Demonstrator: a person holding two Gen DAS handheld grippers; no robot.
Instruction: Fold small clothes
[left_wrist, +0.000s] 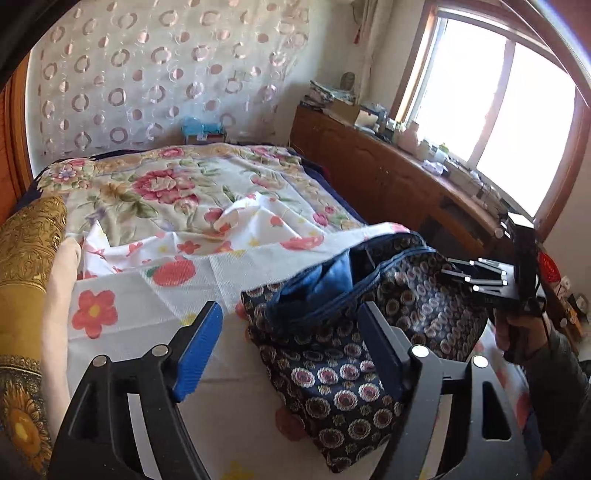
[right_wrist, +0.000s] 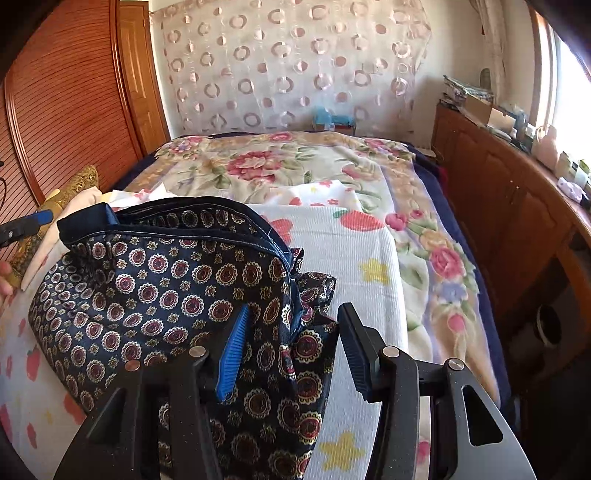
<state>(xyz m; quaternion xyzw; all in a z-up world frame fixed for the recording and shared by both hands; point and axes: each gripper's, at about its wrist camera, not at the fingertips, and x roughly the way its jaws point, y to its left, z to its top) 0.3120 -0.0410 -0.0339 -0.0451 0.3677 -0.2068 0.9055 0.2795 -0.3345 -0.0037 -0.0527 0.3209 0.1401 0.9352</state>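
Note:
A small dark navy garment printed with round medallions lies bunched on a white flowered cloth on the bed, its blue-lined waistband gaping upward. My left gripper is open wide over the garment's near left edge, and the pads press nothing. In the right wrist view the same garment spreads to the left. My right gripper stands open astride its right corner, with cloth lying loose between the blue fingers. The right gripper also shows at the right of the left wrist view, held by a hand.
A floral quilt covers the far half of the bed. A wooden cabinet with clutter runs along the right under the window. A gold cushion lies at the left and a wooden wardrobe stands behind it.

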